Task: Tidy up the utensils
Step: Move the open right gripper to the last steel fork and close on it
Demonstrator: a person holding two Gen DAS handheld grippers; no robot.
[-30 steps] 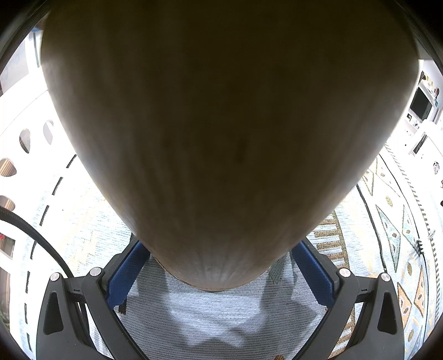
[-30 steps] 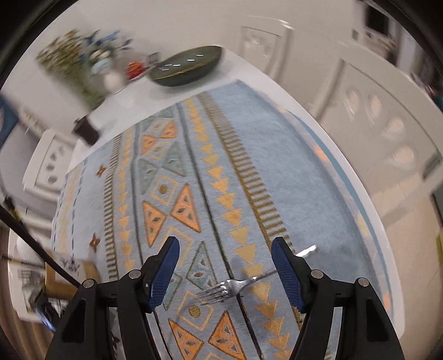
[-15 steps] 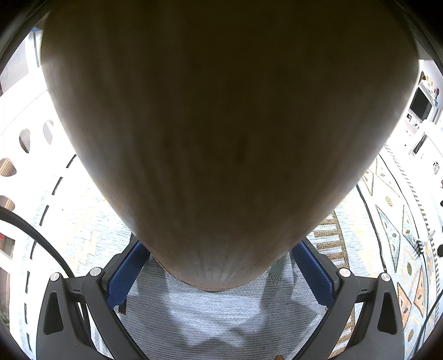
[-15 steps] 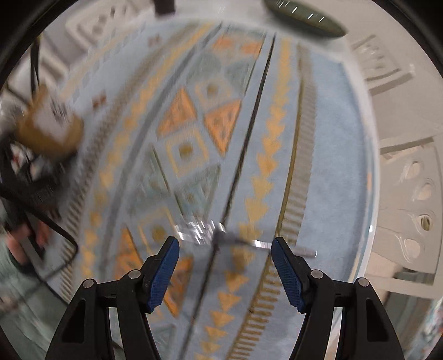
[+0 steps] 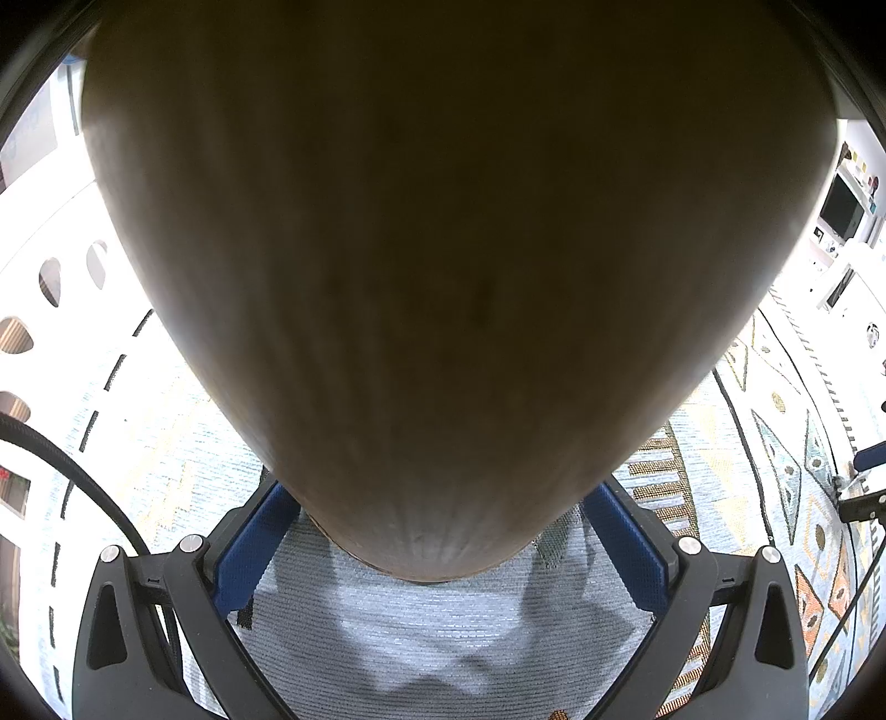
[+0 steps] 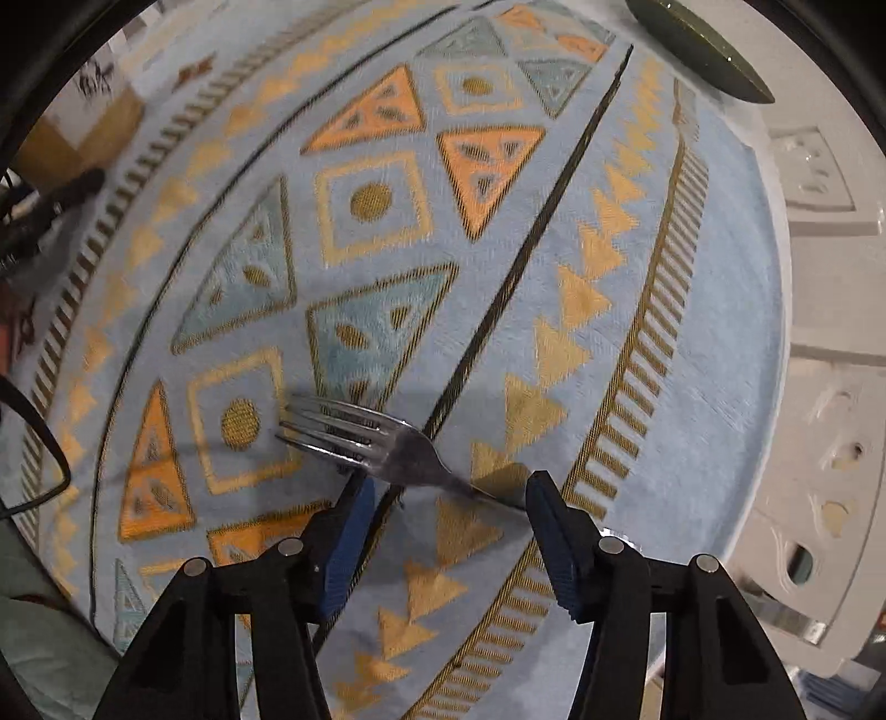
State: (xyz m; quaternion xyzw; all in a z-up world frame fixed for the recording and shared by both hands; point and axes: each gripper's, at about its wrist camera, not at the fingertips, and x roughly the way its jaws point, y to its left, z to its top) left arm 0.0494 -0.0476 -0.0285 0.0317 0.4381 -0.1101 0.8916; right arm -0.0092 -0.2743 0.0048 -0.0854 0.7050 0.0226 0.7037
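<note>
In the left wrist view my left gripper (image 5: pixel 437 531) is shut on a large brown wooden holder (image 5: pixel 443 277) that fills most of the frame, with its blue pads pressed on both sides. In the right wrist view a metal fork (image 6: pixel 376 437) lies on the patterned blue tablecloth (image 6: pixel 692 332), tines to the left. My right gripper (image 6: pixel 448 493) is open and low over the fork, its fingers straddling the fork's neck and handle. The far end of the handle is hidden behind the right finger (image 6: pixel 554 531).
A dark green plate (image 6: pixel 703 44) sits at the far edge of the table. A brown box (image 6: pixel 83 116) stands at the far left. White chairs (image 6: pixel 819 443) stand beside the table on the right. A black cable (image 5: pixel 72 471) runs at the left.
My right gripper has swung round and dropped down to the fork, which now lies between its open fingers. The left gripper and holder have not moved.
</note>
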